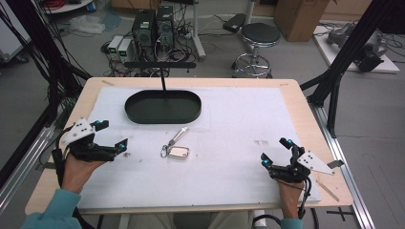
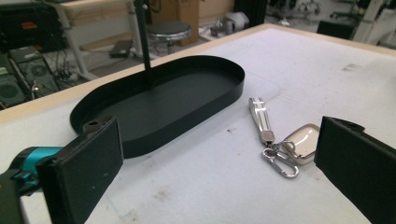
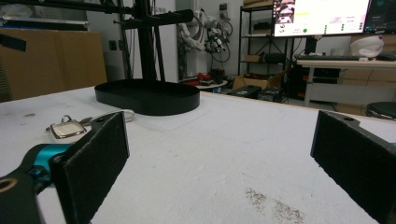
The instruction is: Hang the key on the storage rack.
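Note:
A car key fob (image 1: pixel 179 152) with a silver strap and carabiner lies on the white mat, in front of a black oval tray (image 1: pixel 163 107) that has an upright post. In the left gripper view the fob (image 2: pixel 302 142) and its strap (image 2: pixel 259 115) lie ahead between the jaws, with the tray (image 2: pixel 161 100) beyond. My left gripper (image 1: pixel 112 136) is open at the table's left, a short way from the fob. At the right, near the front edge, my right gripper (image 1: pixel 275 151) is open and holds nothing. The right gripper view has the fob (image 3: pixel 67 128) far to the left.
The white mat (image 1: pixel 239 124) covers most of the wooden table (image 1: pixel 301 102). Beyond the far edge stand a stool (image 1: pixel 258 38), computer towers (image 1: pixel 153 28) and cables on the floor. Black frame posts rise at both sides.

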`<action>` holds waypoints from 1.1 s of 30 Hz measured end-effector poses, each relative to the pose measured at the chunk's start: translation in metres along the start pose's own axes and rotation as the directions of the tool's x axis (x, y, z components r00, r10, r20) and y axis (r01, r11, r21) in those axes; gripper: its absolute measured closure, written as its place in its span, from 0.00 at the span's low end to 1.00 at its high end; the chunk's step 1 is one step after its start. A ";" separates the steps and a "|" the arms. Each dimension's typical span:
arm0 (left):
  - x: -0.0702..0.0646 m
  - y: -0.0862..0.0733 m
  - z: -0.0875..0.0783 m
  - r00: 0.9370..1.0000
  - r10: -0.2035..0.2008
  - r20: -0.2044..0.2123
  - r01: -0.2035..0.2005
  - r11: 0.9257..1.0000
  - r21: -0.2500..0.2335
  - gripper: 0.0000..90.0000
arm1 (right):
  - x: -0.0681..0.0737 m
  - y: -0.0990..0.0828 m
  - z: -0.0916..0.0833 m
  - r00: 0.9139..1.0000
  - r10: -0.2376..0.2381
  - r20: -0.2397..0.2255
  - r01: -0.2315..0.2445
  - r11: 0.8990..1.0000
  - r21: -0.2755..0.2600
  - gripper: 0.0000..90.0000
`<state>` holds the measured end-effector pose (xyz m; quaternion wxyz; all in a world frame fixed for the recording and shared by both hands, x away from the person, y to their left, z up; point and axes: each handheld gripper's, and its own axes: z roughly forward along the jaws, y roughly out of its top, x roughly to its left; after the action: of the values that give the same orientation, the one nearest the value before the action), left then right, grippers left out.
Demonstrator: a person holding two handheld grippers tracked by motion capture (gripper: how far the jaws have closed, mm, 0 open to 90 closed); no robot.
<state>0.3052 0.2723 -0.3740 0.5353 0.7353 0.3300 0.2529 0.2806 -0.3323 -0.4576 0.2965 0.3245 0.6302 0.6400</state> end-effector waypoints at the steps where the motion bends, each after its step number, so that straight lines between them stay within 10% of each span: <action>1: -0.001 0.005 0.003 1.000 0.010 0.006 -0.010 1.000 0.015 0.02 | 0.000 0.000 0.000 1.000 0.000 0.000 0.000 1.000 0.000 0.04; 20: -0.017 0.056 0.061 0.991 0.087 0.102 -0.110 0.961 0.253 0.02 | 0.000 0.000 0.000 1.000 0.000 -0.001 0.000 1.000 -0.001 0.04; 33: -0.030 0.061 0.100 0.987 0.096 0.130 -0.139 0.913 0.384 0.02 | 0.000 0.000 0.000 1.000 0.000 -0.001 0.000 1.000 -0.002 0.04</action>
<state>0.3716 0.1747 -0.3463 0.3785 0.8584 0.2997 0.1735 0.2809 -0.3325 -0.4576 0.2966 0.3239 0.6296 0.6409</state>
